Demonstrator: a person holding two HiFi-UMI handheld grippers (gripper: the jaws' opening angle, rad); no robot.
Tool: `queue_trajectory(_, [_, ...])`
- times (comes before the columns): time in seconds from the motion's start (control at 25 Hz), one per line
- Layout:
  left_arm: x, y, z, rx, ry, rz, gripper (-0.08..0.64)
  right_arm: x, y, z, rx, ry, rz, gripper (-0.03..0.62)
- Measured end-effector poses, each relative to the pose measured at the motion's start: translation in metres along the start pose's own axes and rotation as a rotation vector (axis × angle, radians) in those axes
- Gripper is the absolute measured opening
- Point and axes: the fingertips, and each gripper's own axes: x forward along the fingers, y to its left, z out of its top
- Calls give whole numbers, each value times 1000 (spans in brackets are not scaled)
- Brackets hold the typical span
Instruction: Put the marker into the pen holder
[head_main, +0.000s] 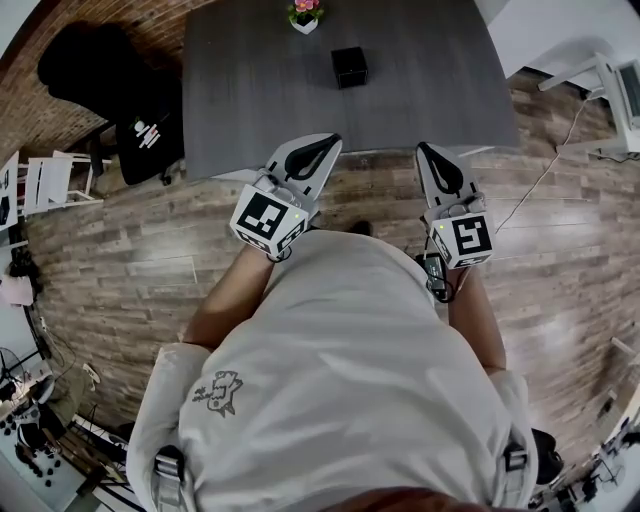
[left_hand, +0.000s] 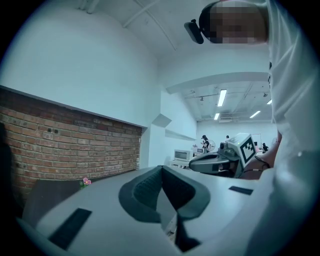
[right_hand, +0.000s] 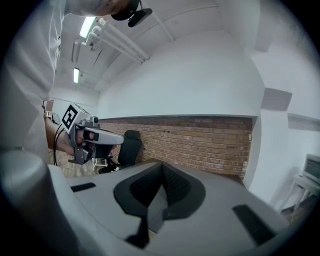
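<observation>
Left gripper and right gripper, jaws together and empty, hover at the table's near edge; the holder stands upright farther in.

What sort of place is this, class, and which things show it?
Probably an office or lab workroom: a grey table, a black office chair by a brick wall, and strip lights on the ceiling.

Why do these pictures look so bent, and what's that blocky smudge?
Head view: a wide lens bows the floor planks and table edges. Left gripper view: dark round border; the smudge was added to hide a face. Right gripper view: same border, curved brick wall.
</observation>
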Motion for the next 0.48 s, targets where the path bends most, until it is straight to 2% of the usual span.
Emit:
queue_trajectory(0.24, [-28,7,9,16,-20,-37,11,7,31,20,-16,-22,-18,5])
queue_trajectory(0.48, [-84,37,16,16,-37,-40,11,27,89,41,-47,-40,-28,5])
